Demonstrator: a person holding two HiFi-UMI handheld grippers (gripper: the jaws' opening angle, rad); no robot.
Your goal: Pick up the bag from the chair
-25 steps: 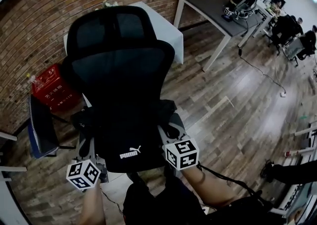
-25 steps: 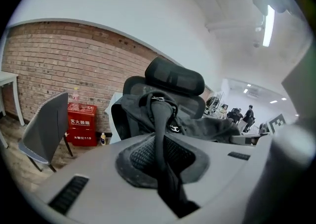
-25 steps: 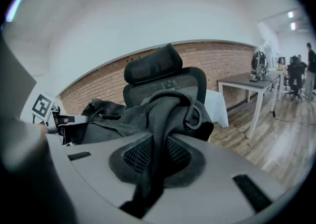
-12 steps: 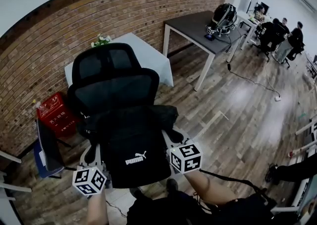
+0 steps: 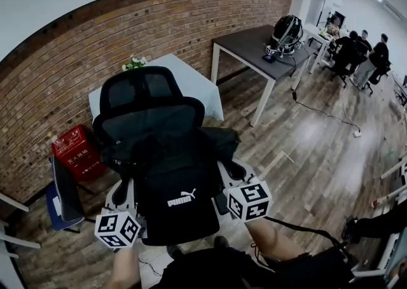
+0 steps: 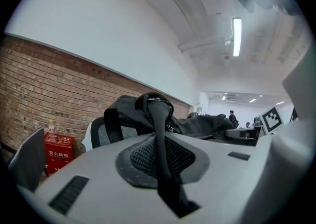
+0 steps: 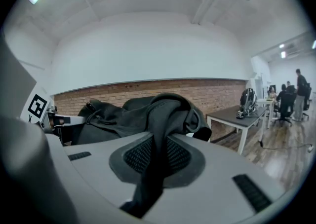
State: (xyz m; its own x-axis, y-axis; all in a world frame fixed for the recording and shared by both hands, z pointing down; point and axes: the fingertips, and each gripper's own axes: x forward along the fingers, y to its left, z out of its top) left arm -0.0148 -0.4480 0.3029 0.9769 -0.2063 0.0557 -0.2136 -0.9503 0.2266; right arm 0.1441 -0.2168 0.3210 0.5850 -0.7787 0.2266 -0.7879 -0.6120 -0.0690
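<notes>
A black bag (image 5: 180,200) with a white logo hangs in front of the black mesh office chair (image 5: 147,108), held up between my two grippers. My left gripper (image 5: 124,197) is at the bag's left side, shut on a black strap (image 6: 159,119) that runs down between its jaws. At the bag's right side, my right gripper (image 5: 227,179) is shut on another black strap (image 7: 159,124). The bag's bulk (image 7: 116,117) shows beyond the jaws in both gripper views. The chair's seat is hidden behind the bag.
Behind the chair stands a table with a white cloth (image 5: 189,74) and flowers, against a brick wall. A red box (image 5: 76,151) and a blue-edged panel (image 5: 62,192) sit left. A dark desk (image 5: 257,49) with a backpack (image 5: 286,28) stands right; people (image 5: 356,52) sit far right.
Both grippers have come up and back toward me with the bag, away from the chair. The head view has tilted up, showing more wall and room.
</notes>
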